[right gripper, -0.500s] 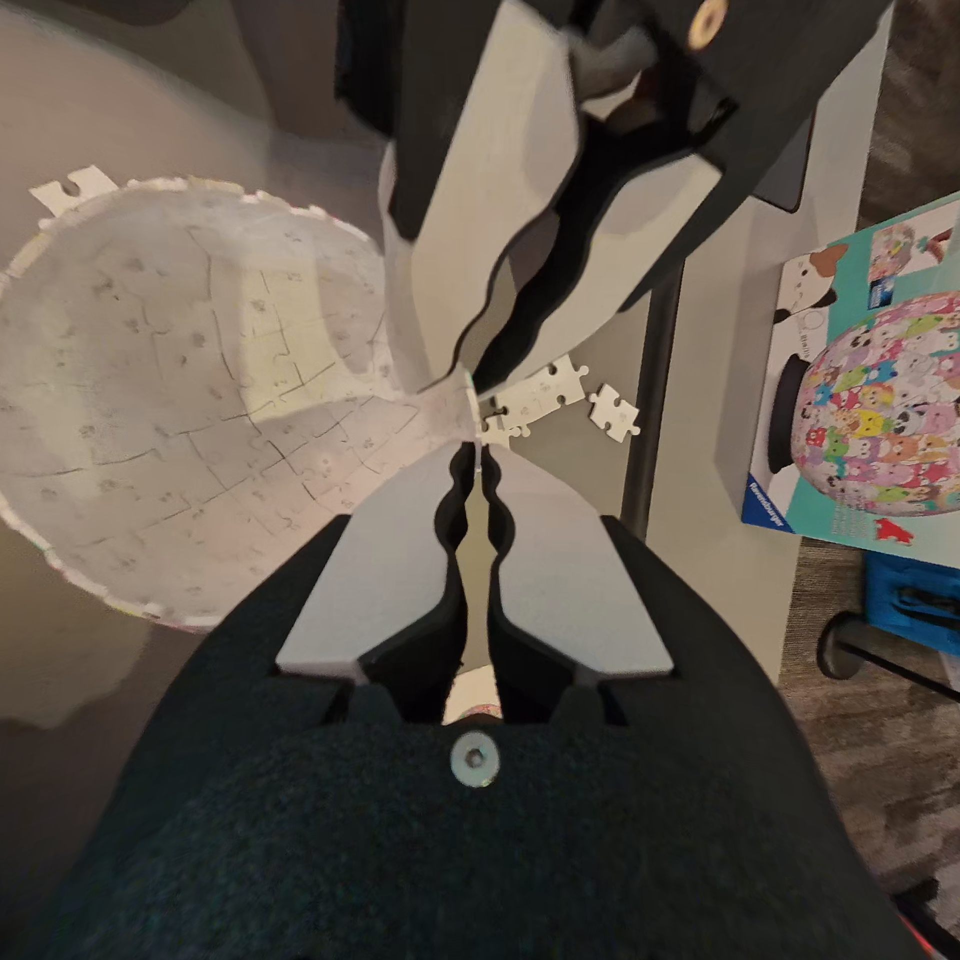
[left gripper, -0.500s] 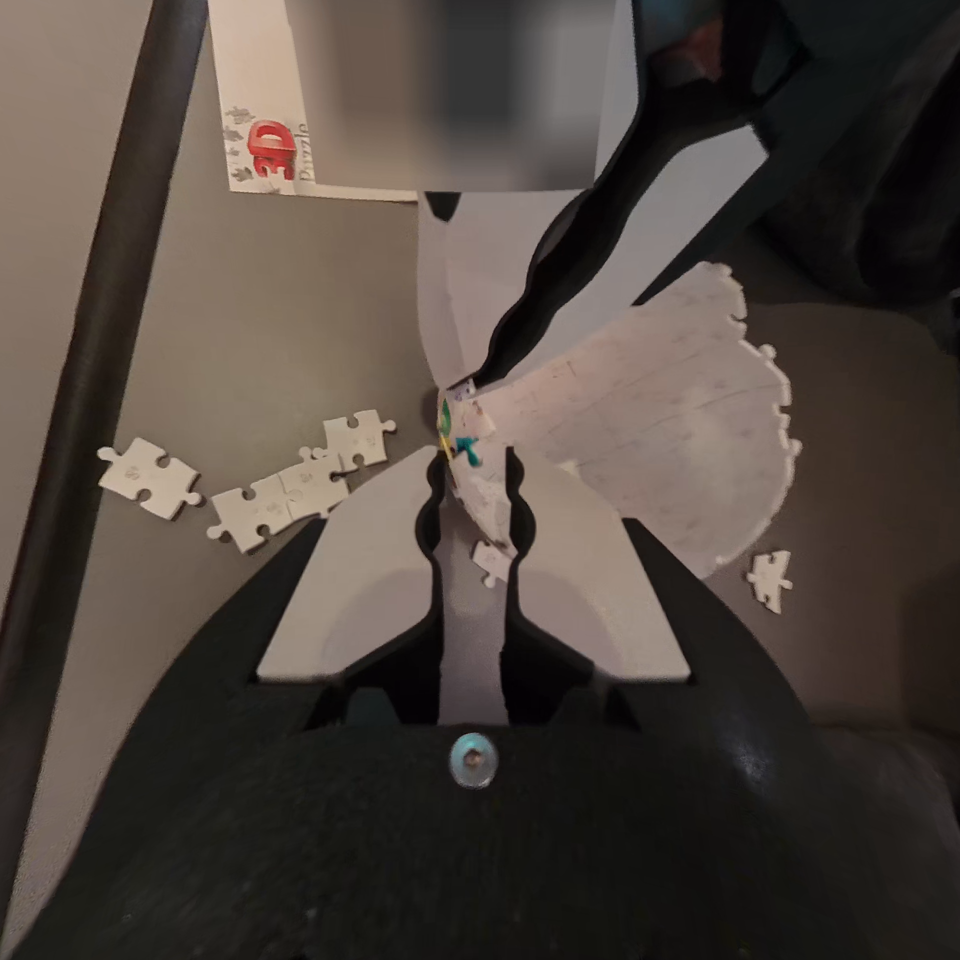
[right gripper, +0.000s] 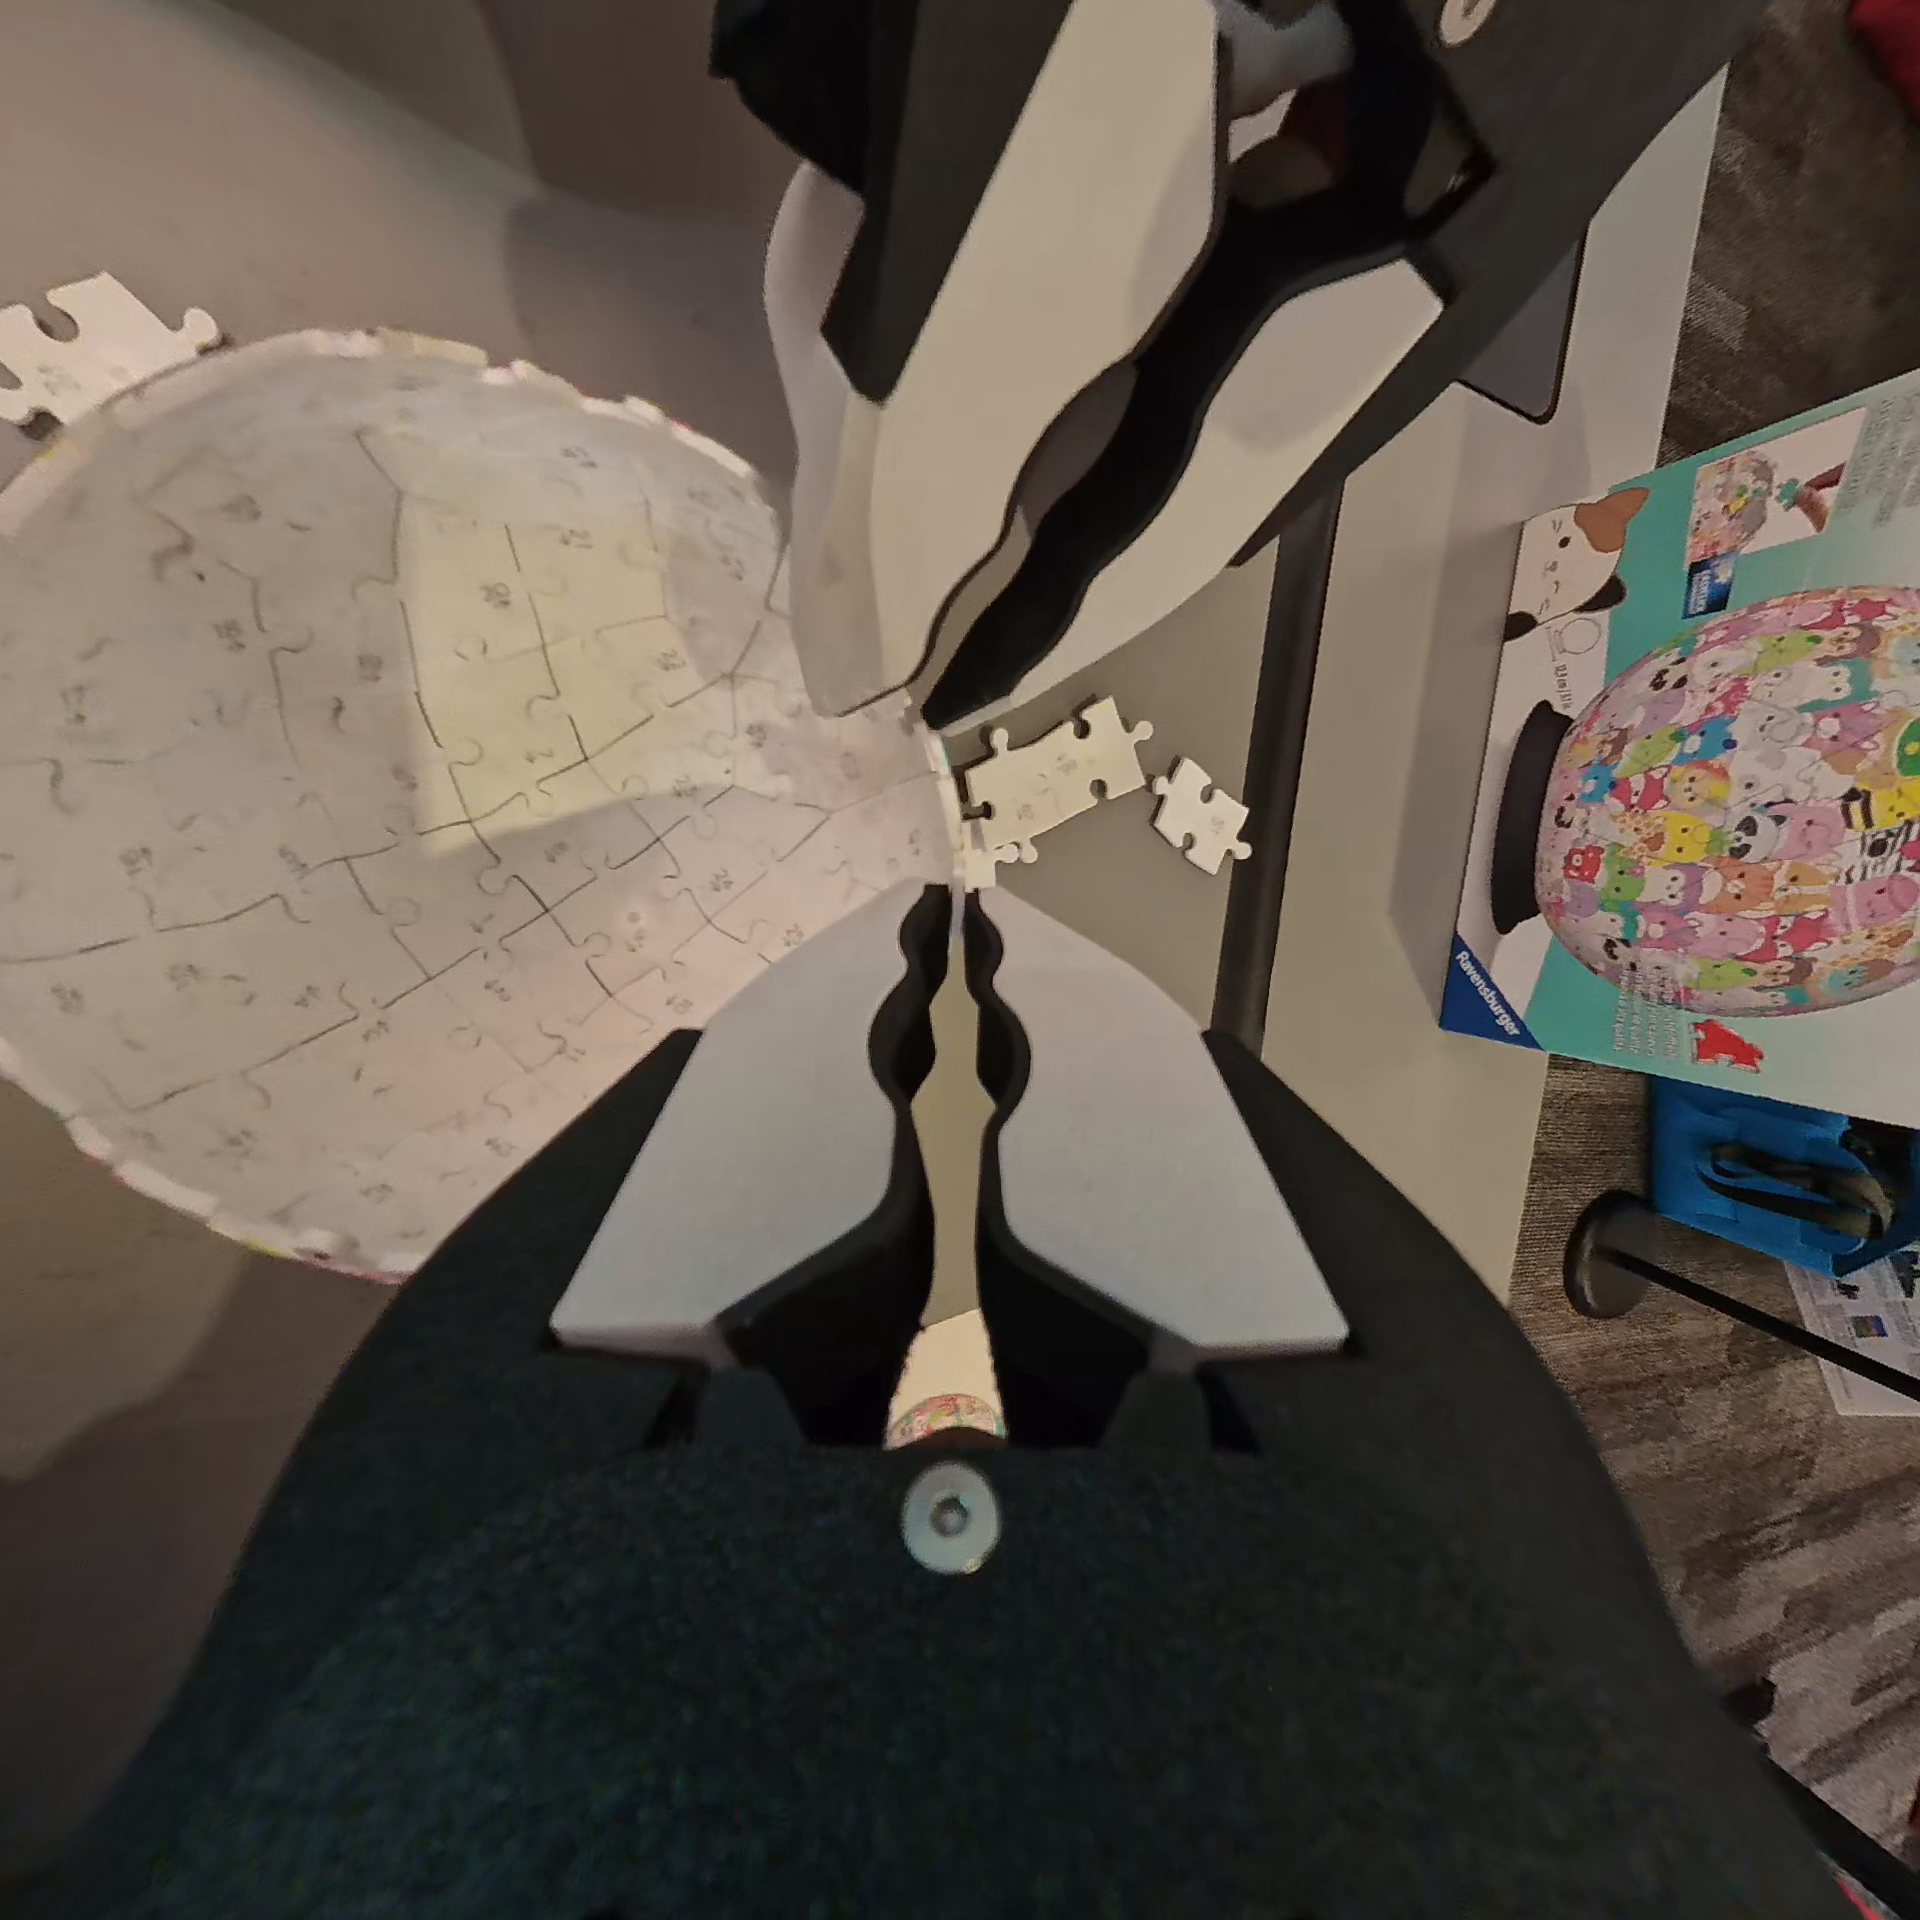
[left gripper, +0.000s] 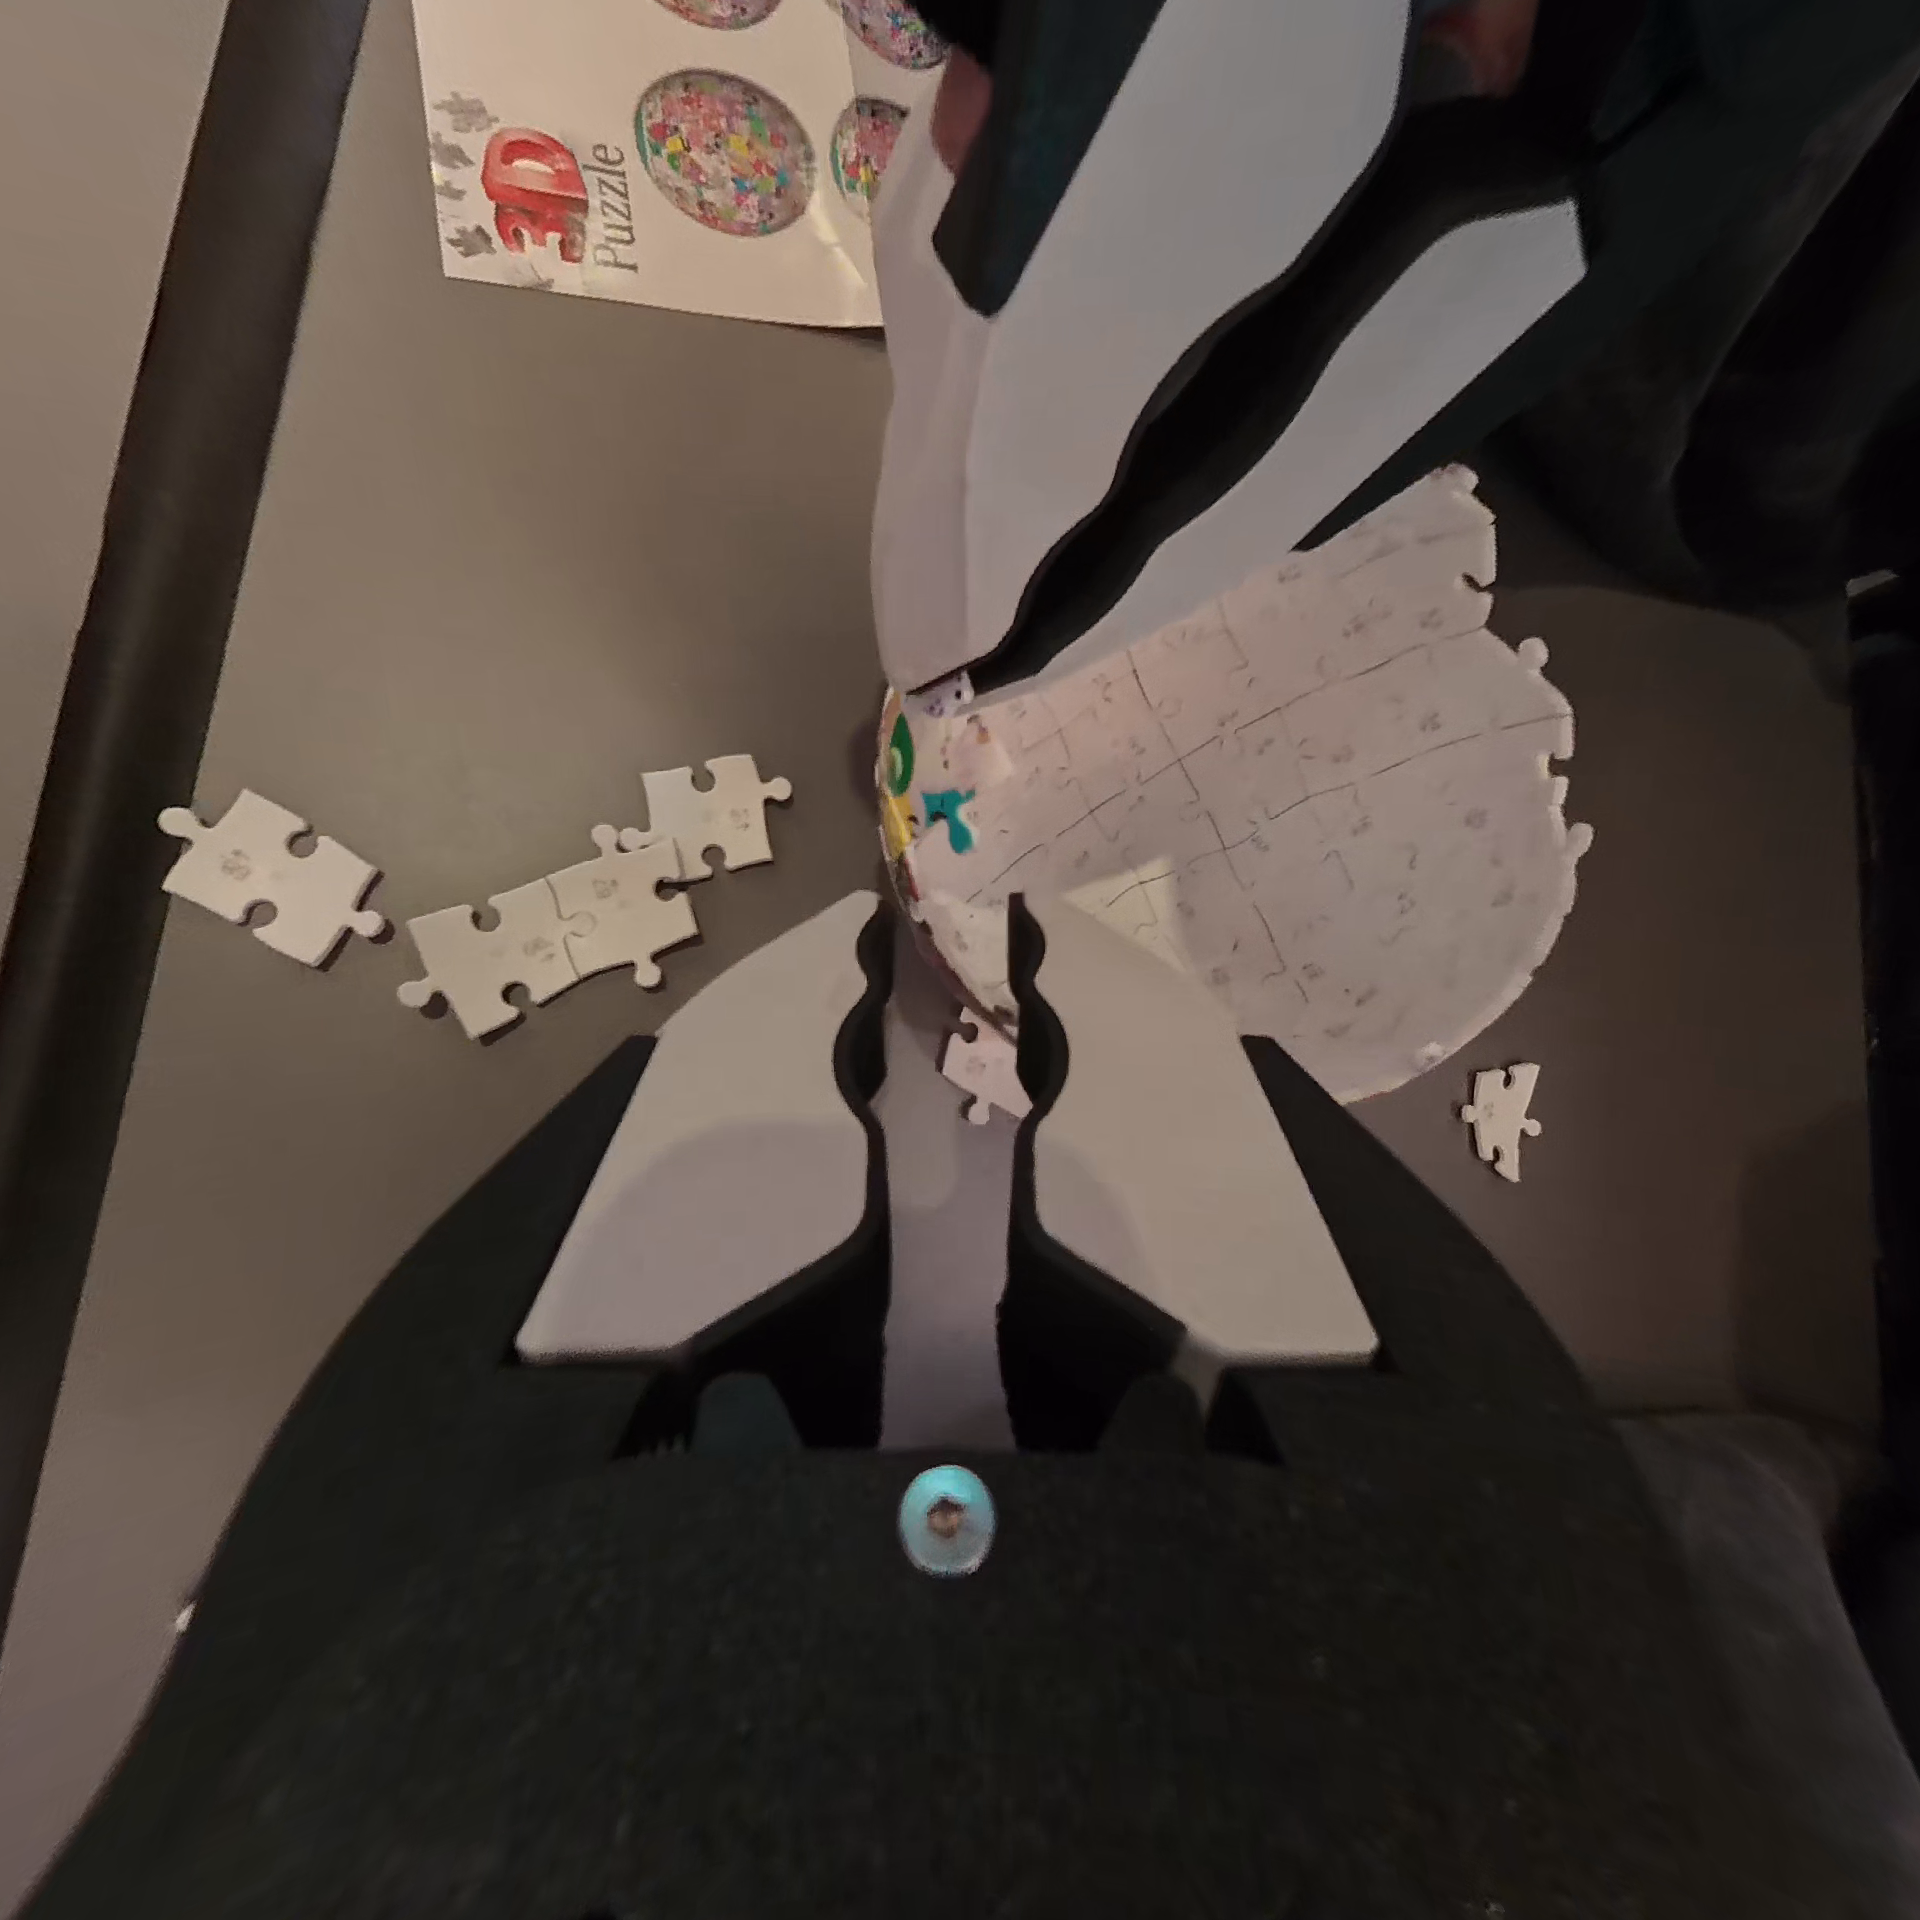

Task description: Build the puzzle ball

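The puzzle ball is a half-built white shell [left gripper: 1299, 831], seen from its hollow inside, with a strip of coloured outside at the rim. In the right wrist view the shell [right gripper: 312, 779] fills the left side. My left gripper [left gripper: 948, 914] is shut on the shell's rim from below; it enters the right wrist view [right gripper: 920, 712] from the top. My right gripper [right gripper: 956, 899] is shut on the same rim a little further along, on a small edge piece; in the left wrist view [left gripper: 951, 686] it comes down from above. The two sets of tips are close together.
Loose white pieces lie face down on the grey table: a single [left gripper: 270, 883], a joined group [left gripper: 582, 925], one under my left fingers [left gripper: 982, 1060], one right of the shell [left gripper: 1501, 1117]. A leaflet [left gripper: 665, 156] lies beyond. The puzzle box [right gripper: 1714, 779] stands at right.
Both grippers stay on the rim. The shell and the right gripper's tips sit slightly higher in the left wrist view than before.
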Demonstrator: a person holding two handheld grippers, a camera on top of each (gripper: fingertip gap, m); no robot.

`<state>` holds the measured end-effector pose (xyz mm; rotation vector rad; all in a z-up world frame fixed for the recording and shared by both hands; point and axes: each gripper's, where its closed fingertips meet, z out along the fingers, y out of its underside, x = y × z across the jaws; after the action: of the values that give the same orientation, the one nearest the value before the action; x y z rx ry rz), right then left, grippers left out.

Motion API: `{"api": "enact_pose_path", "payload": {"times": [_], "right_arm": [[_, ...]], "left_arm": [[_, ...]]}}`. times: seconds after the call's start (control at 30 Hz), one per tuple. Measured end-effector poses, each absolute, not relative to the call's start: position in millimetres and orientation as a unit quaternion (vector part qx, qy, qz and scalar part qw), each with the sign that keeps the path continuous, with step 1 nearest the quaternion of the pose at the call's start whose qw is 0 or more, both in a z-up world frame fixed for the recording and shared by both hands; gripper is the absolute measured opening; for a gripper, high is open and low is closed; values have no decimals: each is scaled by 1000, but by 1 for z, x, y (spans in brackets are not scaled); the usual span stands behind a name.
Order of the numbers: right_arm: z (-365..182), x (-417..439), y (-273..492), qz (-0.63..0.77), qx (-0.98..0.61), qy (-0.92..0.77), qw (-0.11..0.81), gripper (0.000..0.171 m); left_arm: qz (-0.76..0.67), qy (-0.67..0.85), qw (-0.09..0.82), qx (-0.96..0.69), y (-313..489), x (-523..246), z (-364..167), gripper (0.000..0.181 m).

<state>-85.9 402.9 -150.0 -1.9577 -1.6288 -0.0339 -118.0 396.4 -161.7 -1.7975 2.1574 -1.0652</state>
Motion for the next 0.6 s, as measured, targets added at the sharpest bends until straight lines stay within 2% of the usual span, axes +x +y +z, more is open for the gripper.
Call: {"api": "enact_pose_path", "payload": {"times": [0.3, 0.6], "right_arm": [[-145, -84, 402, 2, -741, -602, 297, 6], [-145, -89, 405, -7, -735, -605, 306, 2]], "left_arm": [[-361, 711, 77, -599, 399, -118, -156, 20], [-348, 719, 71, -597, 396, -115, -165, 14]]}}
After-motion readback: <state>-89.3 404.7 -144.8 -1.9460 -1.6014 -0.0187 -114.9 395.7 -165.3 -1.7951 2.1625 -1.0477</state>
